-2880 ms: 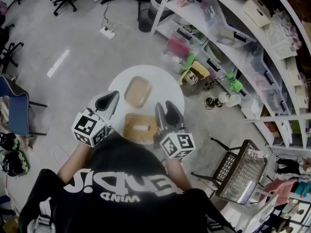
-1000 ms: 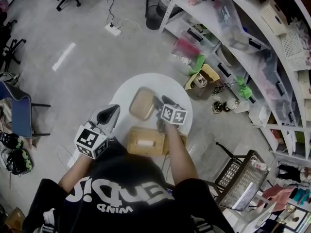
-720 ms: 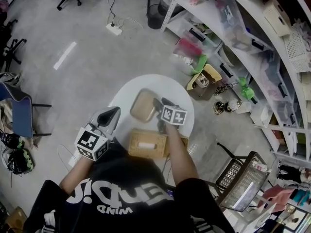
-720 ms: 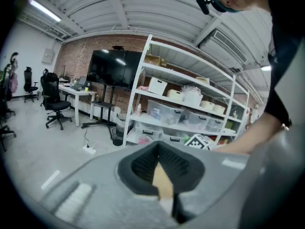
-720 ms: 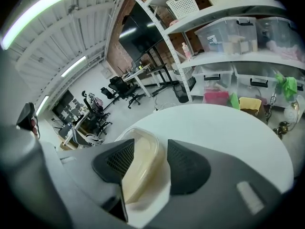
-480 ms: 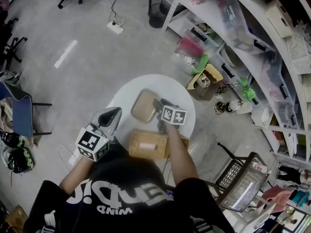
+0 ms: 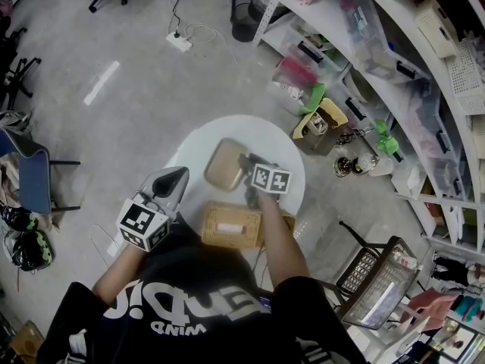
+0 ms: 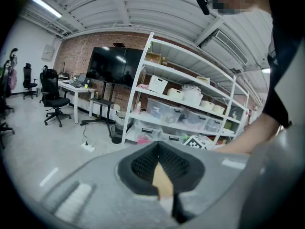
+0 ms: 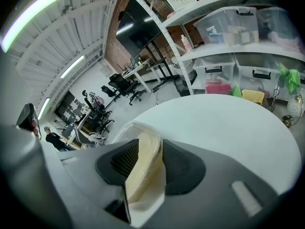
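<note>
— Where did the beige container [image 7: 223, 164] sit?
— Mid-table [image 7: 274, 139], toward the far edge. The right gripper [image 7: 244, 162] was clamped on its right rim.
— And the left gripper [image 7: 178, 175]?
— Jaws together, empty, at the table's left edge. It was the farther one, and the container lay to its right.

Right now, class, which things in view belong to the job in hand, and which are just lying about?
In hand: right hand-held gripper, shut on the rim of the beige container; the round table under it.
Lying about: wicker box, left hand-held gripper held shut off to the side, shelves of bins, power strip, yellow box on the floor.
</note>
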A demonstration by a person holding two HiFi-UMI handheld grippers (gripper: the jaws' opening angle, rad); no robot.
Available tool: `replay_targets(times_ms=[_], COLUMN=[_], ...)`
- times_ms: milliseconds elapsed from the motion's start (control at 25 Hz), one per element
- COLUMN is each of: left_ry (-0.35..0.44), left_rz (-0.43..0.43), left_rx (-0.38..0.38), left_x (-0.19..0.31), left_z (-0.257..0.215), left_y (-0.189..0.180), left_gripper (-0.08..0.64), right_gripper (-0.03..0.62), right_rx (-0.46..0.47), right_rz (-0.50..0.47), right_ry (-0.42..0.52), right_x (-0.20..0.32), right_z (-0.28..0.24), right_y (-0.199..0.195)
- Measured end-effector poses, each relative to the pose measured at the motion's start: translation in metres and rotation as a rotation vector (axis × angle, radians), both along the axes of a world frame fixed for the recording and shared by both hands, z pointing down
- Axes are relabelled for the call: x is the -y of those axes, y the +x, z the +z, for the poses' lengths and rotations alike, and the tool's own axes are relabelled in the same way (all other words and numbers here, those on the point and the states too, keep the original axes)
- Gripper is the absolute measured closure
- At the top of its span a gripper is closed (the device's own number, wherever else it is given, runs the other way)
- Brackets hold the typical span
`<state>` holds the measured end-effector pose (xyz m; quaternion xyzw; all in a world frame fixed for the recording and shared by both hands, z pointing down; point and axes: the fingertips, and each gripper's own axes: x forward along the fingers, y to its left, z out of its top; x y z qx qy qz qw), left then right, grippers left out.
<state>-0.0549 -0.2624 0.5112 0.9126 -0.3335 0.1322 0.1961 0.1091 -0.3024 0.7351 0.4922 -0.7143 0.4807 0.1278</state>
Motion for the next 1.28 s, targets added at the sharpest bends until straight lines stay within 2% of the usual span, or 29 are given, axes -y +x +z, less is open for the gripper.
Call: replay_targets(times_ms=[1040,1280], left_ry=[0.012,0.014], left_rz=[0.008,0.013], left_rx=[-0.016,-0.018], left_x=[-0.006,-0.009], left_z=[-0.004,-0.005], left_y=[-0.001,-0.003], left_gripper=[0.558,0.560], right_gripper=[0.446,0.457], right_rx=[-0.162,-0.165], right_rz=[-0.018,-0.006], right_ry=[0.070,0.087], right_x=[-0.005,-0.005], right_z=[-0.018,-0.026], right_y=[0.008,0.009])
